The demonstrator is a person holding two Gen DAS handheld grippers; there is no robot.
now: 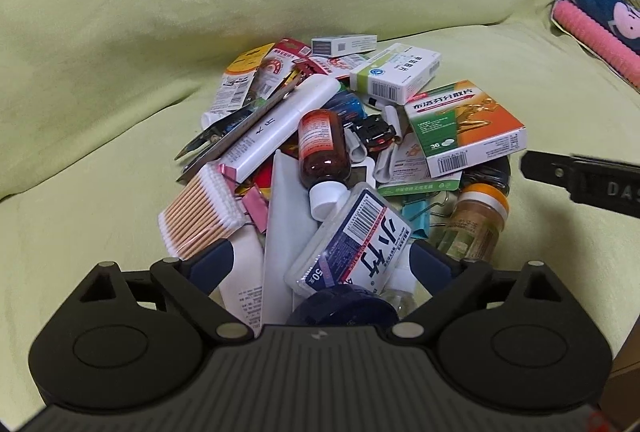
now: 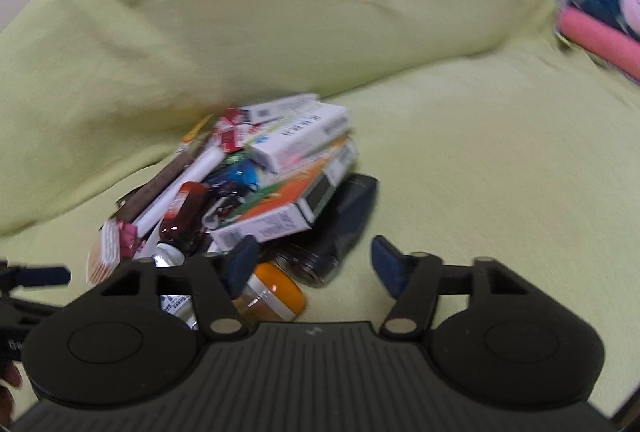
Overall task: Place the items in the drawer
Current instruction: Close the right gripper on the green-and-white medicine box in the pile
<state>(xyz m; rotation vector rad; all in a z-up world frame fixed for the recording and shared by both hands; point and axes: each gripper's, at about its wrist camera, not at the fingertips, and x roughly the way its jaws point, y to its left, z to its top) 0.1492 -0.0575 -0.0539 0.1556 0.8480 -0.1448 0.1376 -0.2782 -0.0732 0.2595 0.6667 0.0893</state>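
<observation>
Now, swab case (image 1: 350, 240) between spread jaws

Counts in the heap on the sofa cover

There were two binder clips, one pink (image 1: 256, 205) and one teal (image 1: 416, 216), one brown bottle (image 1: 323, 148), one orange-lidded jar (image 1: 478, 220), one cotton-swab bundle (image 1: 200, 212).

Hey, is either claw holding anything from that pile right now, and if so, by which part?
Nothing is held. The left claw is open, straddling the near edge of the pile above the cotton swab case. The right claw is open beside the orange-capped jar.
</observation>
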